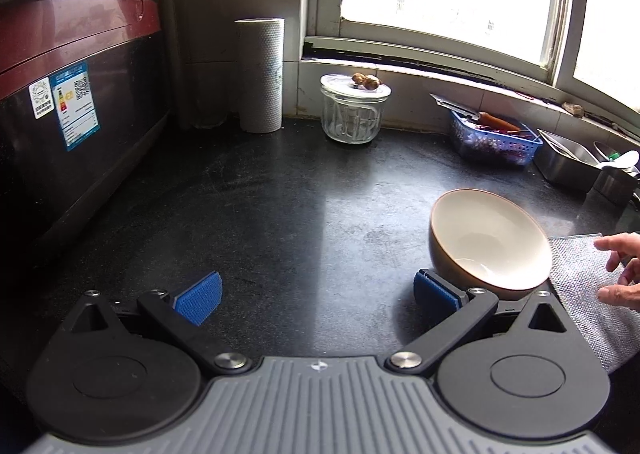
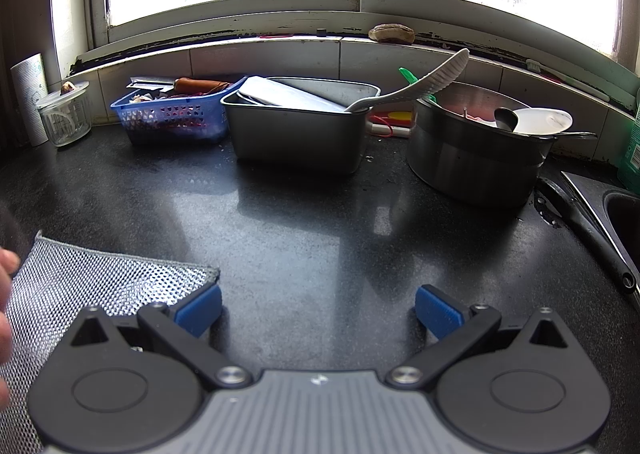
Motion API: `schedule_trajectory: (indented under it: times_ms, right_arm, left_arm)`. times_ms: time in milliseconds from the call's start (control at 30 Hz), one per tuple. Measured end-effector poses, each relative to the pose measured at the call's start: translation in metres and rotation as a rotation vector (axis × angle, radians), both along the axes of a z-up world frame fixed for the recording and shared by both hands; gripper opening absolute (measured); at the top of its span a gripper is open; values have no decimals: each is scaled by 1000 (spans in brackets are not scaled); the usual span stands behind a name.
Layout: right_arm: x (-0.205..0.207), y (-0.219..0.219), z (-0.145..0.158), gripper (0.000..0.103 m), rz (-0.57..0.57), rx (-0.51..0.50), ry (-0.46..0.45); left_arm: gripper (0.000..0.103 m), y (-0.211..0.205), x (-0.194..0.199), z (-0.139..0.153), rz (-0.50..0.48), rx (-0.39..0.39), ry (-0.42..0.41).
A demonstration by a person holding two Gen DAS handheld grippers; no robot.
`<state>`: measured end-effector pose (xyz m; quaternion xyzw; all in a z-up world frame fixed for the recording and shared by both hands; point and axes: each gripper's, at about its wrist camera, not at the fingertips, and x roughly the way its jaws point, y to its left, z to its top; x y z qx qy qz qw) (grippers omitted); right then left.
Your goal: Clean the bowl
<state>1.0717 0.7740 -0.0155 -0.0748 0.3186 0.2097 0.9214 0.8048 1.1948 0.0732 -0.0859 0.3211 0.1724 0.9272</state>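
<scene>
The bowl, brown outside and cream inside, sits on the black countertop and looks tilted, its mouth turned toward the left wrist camera; its inside looks fairly clean, with only a faint sheen at the bottom. Just beside the bowl, on its right, lies a silvery mesh dishcloth, and a bare hand reaches over it, probably to ready it for wiping.

The left gripper hovers low with its jaws spread wide and nothing between them, its right pad just in front of the bowl's base. The right gripper is likewise spread and empty, its left pad at the dishcloth's corner, a likely spot for pinching it.

Behind the bowl stand a blue plastic basket and a lidded glass jar with embossed lettering I cannot read, beside a paper towel roll. The dark red appliance carries an energy label with a QR code, its text too small to read.
</scene>
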Motion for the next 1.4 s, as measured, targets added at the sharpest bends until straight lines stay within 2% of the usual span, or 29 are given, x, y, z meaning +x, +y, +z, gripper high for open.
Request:
schedule_trajectory:
  times_ms: [267,567,733,800,900,967,1000,1033,1100,1167,1267,1300,1367,1400]
  right_arm:
    - [0,0,0,103,0,0,0]
    - [0,0,0,103,0,0,0]
    - [0,0,0,103,0,0,0]
    - [0,0,0,103,0,0,0]
    - [0,0,0,103,0,0,0]
    - [0,0,0,103,0,0,0]
    - [0,0,0,103,0,0,0]
    - [0,0,0,103,0,0,0]
    - [0,0,0,103,0,0,0]
    - [0,0,0,103,0,0,0]
    - [0,0,0,103,0,0,0]
    - [0,0,0,103,0,0,0]
    - [0,0,0,103,0,0,0]
    - [0,0,0,103,0,0,0]
  left_arm:
    - [103,-23,0,24,-24,49,-25]
    - [103,-25,-7,56,-47,50,-70]
    - [103,-35,-2,82,-55,81,-98]
    - [103,-48,-8,98,-80,172,-175]
    - [103,-55,-8,97,-85,195,-234]
    - [103,-47,9,83,-103,39,-126]
    - [103,-41,13,75,-123,-61,-94]
    - [103,-38,14,69,-118,-112,-73]
    - [103,-38,14,66,-107,-131,-42]
    - [103,-39,16,70,-125,-118,-19]
    - [103,-49,19,89,-106,32,-1]
    - [103,-50,19,90,-98,61,-7]
    - [103,-47,20,80,-99,62,18]
    - [103,-43,28,67,-120,13,96]
